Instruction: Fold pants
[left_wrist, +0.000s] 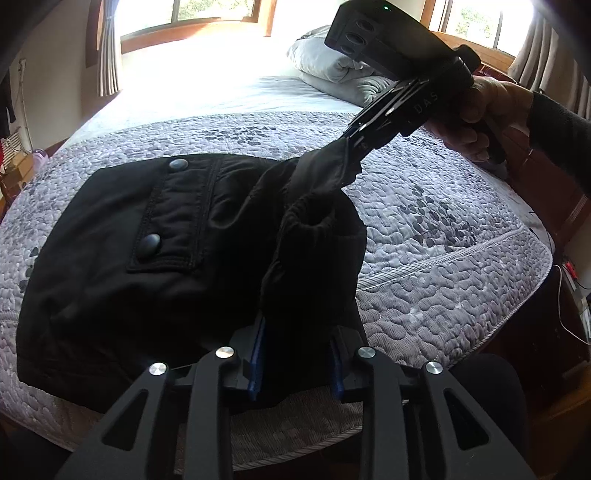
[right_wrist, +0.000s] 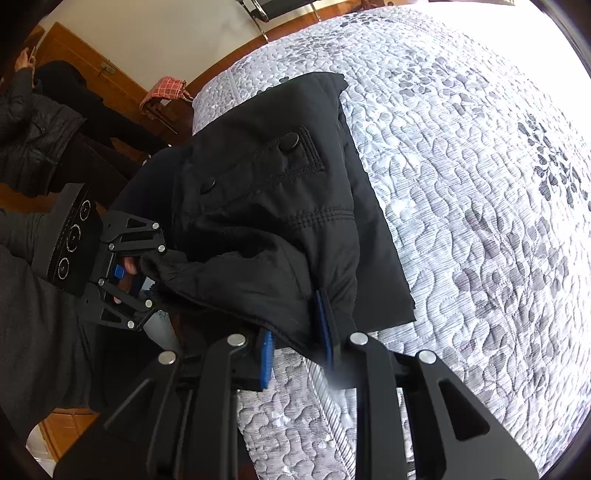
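We see the black padded pants (left_wrist: 122, 236) folded into a thick, roughly rectangular bundle on the quilted bed, close to its near edge. On top lies a stitched pocket flap with two dark round snaps (left_wrist: 150, 243). At the right end the fabric is bunched and raised off the bundle, with a ribbed cuff (left_wrist: 314, 218) curled open there. In the right wrist view the pants (right_wrist: 280, 206) show neat layered edges.

your bed (left_wrist: 424, 229), grey leaf-quilted cover: black pants (left_wrist: 147, 240) folded just ahead of your tongs; pillows (left_wrist: 332, 70) beyond.
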